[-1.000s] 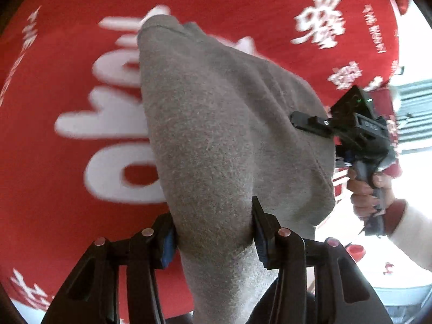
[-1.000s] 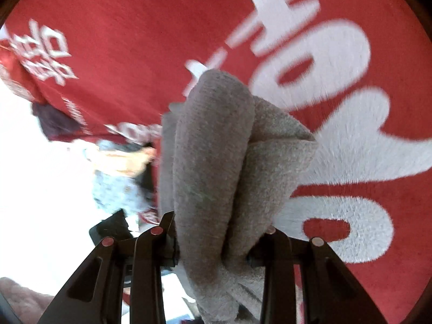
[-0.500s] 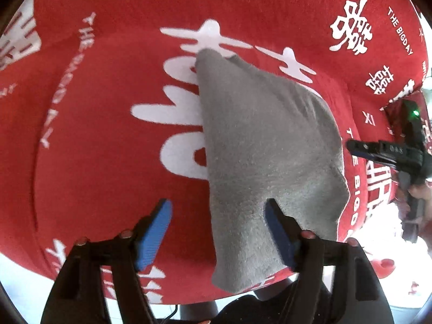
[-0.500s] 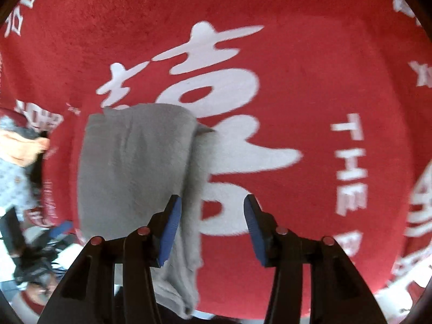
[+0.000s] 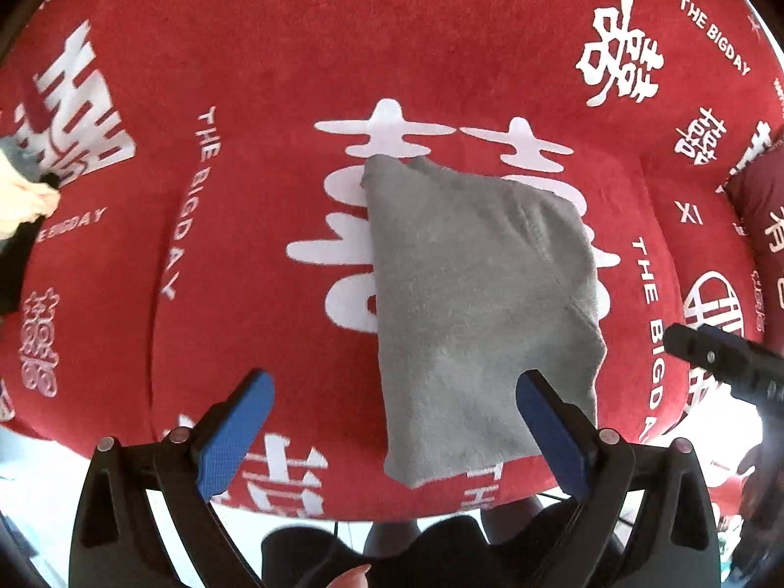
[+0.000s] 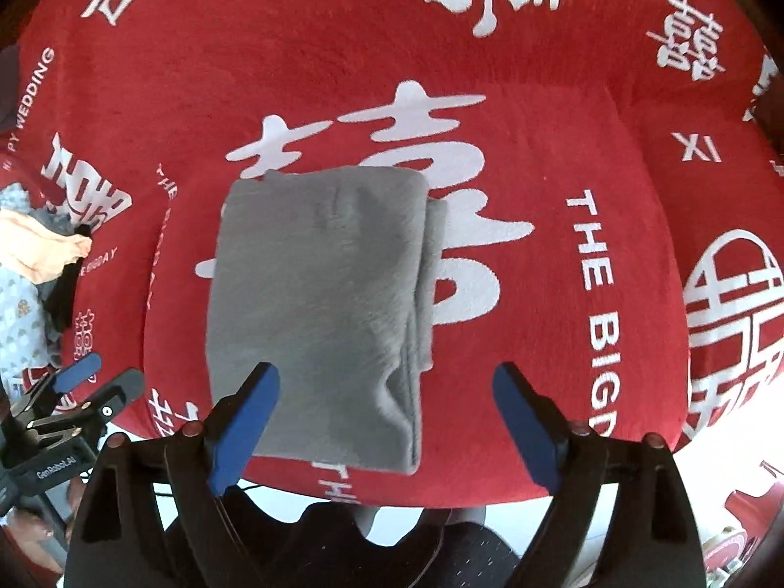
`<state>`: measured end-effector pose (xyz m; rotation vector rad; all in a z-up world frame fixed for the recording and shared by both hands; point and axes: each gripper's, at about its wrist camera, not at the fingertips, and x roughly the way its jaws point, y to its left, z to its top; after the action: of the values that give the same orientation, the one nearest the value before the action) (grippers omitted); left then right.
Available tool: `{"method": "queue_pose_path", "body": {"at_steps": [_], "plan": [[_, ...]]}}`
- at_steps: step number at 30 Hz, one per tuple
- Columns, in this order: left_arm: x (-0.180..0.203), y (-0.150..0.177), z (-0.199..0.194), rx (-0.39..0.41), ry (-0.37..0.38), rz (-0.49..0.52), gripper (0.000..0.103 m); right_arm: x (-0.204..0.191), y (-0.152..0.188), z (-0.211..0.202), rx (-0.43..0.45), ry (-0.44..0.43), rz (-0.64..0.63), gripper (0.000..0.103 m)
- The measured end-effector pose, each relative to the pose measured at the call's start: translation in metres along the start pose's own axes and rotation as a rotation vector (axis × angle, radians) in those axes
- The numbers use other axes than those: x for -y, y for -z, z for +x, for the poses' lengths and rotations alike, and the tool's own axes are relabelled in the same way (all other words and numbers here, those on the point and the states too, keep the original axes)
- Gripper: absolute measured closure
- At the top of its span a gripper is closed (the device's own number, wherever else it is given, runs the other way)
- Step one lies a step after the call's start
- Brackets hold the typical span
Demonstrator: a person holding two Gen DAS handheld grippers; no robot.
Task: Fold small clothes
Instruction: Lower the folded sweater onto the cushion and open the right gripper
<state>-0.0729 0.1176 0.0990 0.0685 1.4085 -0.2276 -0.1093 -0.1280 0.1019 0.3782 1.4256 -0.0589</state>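
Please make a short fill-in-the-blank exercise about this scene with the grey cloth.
1. The folded grey garment lies on a ____ cushion with white characters.
2. The right claw is ____, holding nothing.
3. The left claw has blue pads and is ____.

Missing words: red; open; open

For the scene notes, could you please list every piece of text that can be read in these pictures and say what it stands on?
"THE BIGDAY": white print on the red plush cushion cover, repeated around the folded grey fleece garment.
"XI": white, same cover, at right.
"WEDDING": cover's left edge, right wrist view; the word before it is cut off.
"GenRobot.AI": black body of the left claw.
Large white double-happiness characters: on the cover.
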Motion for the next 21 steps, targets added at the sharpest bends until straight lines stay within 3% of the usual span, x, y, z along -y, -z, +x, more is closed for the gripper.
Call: {"method": "queue_pose_path", "body": {"at_steps": [6,11,14,21], "plan": [[0.0,0.004,-0.017,-0.03,-0.001,-0.029,0.003,-0.015,0.008,-0.023,0.032,0.03,0.016,0.012],[0.002,0.006,-0.031,-0.026,-0.077,-0.012,0.003,-0.025,0.016,-0.028,-0.058,0.116,0.006,0.012],[0.004,0.006,-0.037,-0.026,-0.116,0.007,0.003,-0.03,0.02,-0.033,-0.073,0.11,0.014,0.012],[0.003,0.005,-0.047,-0.038,-0.102,0.004,0.003,-0.041,0.025,-0.04,-0.09,0.106,0.019,0.012]]}}
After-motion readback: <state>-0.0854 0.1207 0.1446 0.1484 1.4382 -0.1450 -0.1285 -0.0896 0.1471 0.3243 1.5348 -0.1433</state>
